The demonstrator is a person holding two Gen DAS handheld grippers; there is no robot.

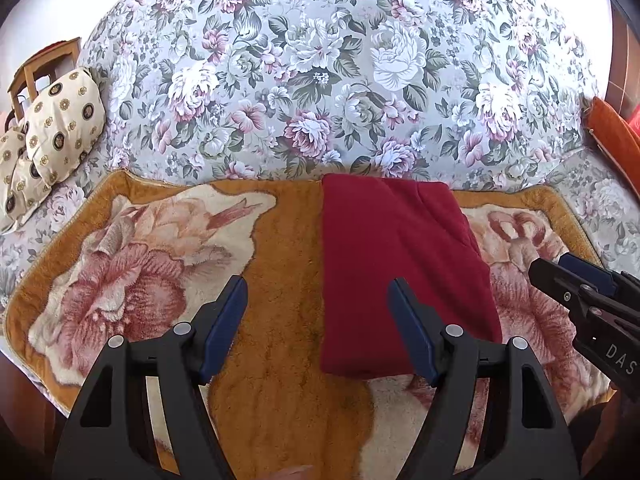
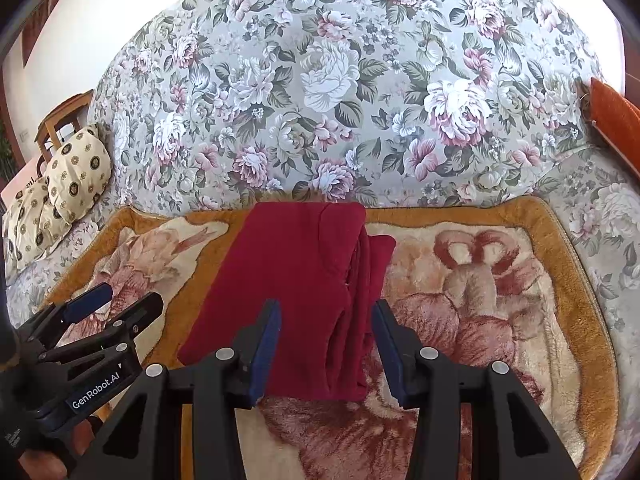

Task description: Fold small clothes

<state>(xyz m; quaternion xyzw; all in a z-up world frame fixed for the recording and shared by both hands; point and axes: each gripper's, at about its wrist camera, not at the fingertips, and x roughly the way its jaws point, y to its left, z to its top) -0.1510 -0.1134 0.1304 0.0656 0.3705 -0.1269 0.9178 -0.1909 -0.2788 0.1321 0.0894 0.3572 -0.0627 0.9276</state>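
A dark red garment lies folded into a long narrow strip on a plush blanket, running from the sofa back toward me. My left gripper hangs open above the strip's left edge, holding nothing. In the right wrist view the garment shows stacked layers along its right side. My right gripper is open just above its near end, and the pads do not press on the cloth. Each gripper shows in the other's view: the right gripper beside the garment's right, the left gripper beside its left.
The orange-bordered rose-print blanket covers the seat of a floral sofa. Cream patterned cushions and a wooden chair are at the left. An orange cushion is at the right. A hand holds the left gripper.
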